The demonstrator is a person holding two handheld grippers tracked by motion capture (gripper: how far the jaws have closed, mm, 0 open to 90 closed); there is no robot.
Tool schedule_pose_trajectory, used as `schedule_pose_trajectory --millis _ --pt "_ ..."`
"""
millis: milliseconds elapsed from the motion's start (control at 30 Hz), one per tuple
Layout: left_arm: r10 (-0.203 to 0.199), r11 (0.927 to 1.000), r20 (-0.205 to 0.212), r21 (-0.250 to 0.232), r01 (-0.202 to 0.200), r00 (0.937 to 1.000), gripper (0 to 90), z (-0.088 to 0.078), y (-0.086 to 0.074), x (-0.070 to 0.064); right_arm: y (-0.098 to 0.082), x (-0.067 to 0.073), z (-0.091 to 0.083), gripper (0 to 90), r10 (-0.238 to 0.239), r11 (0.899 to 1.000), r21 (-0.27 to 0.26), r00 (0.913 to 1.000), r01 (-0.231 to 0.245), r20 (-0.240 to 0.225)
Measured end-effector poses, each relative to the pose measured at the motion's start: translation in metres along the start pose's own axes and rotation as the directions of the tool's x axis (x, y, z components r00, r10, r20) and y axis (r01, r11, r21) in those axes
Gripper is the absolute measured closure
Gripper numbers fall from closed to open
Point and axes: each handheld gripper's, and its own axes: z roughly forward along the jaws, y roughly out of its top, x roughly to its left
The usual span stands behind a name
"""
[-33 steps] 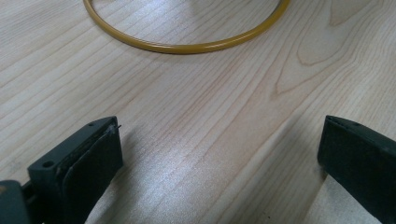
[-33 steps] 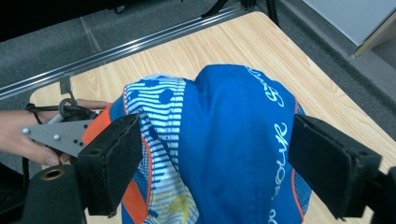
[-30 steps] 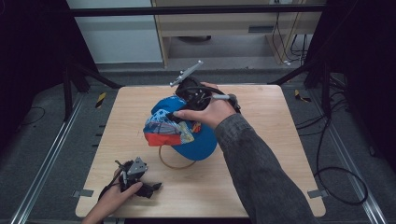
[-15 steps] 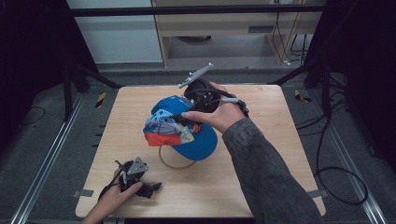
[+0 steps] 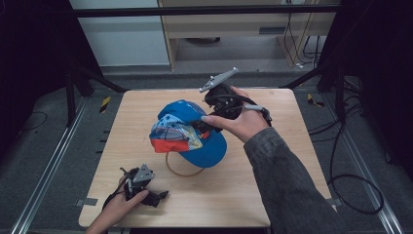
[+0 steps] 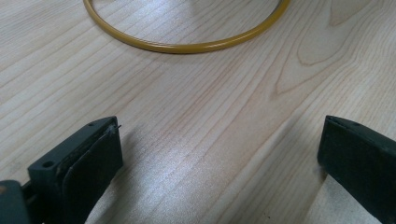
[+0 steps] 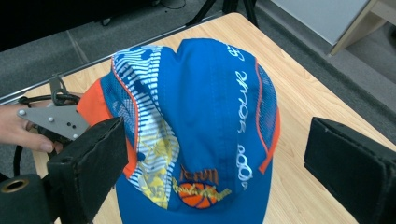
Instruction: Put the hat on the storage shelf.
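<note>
The blue cap (image 5: pixel 192 131) is seen at the centre of the high view, resting on the wooden table (image 5: pixel 272 195) with its patterned, orange-edged part turned toward the left of the frame. A yellow ring (image 5: pixel 182 170) shows just below it, partly covered by the cap's lower edge. In the right gripper view the cap fills the middle of the frame, crown and printed basketball badge facing the camera.

The right gripper (image 5: pixel 207 124) is held over the cap's right side, just right of centre in the high view. Its jaws have just been opening and now stand wide apart; nothing is pressed between them, the cap lying beyond the pads (image 7: pixel 93 158) rather than in them. It is judged that the cap has been set down over the ring and that the step in hand is the release and withdrawal. To do this well, the jaws should be kept fully spread and drawn away so that no fabric is snagged and the cap is not dragged off the ring.

The left gripper (image 5: pixel 158 196) is seen at the lower left of the high view, low over the table, well apart from the cap. In its own view its jaws stand open with bare wood between them and the ring's arc at the top of the frame.
</note>
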Motion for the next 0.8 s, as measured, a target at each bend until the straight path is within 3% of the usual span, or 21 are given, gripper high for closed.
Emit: schedule_pose_trajectory --millis 800 --pt "0.000 1.0000 -0.001 -0.003 0.000 1.0000 0.0 0.000 0.000 0.000 -0.031 -0.016 -0.029 5.8 0.057 0.998 -0.041 0.9968 -0.055 0.055"
